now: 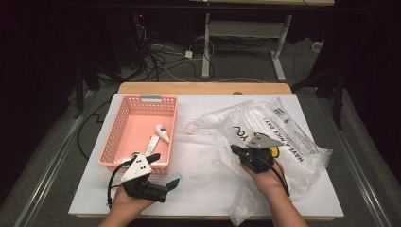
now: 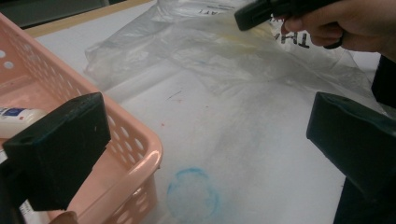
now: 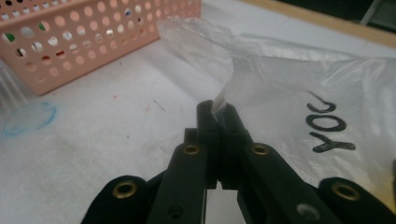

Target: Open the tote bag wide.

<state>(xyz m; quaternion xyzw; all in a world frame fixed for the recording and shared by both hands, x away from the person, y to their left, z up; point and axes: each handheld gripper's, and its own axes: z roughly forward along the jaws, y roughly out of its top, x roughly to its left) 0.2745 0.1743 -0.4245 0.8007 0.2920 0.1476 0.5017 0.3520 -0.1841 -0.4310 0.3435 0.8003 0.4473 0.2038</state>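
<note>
A clear plastic bag (image 1: 279, 124) printed with black letters lies crumpled over the right half of the white tabletop (image 1: 203, 194). My right gripper (image 1: 235, 150) is shut on a fold of its left edge; the pinched film stands up between the jaw tips (image 3: 219, 111). My left gripper (image 1: 164, 170) hovers open with nothing in it at the front right corner of a pink perforated basket (image 1: 116, 127). One jaw overlaps the basket's rim (image 2: 140, 140). A small white bottle (image 1: 163, 133) and a white tube (image 1: 152, 144) lie in the basket.
A faint blue ring (image 2: 194, 193) is drawn on the tabletop just right of the basket's corner. Another scrap of clear plastic (image 1: 243, 208) hangs over the front edge. Cables and a desk frame (image 1: 246, 33) stand on the floor beyond the table.
</note>
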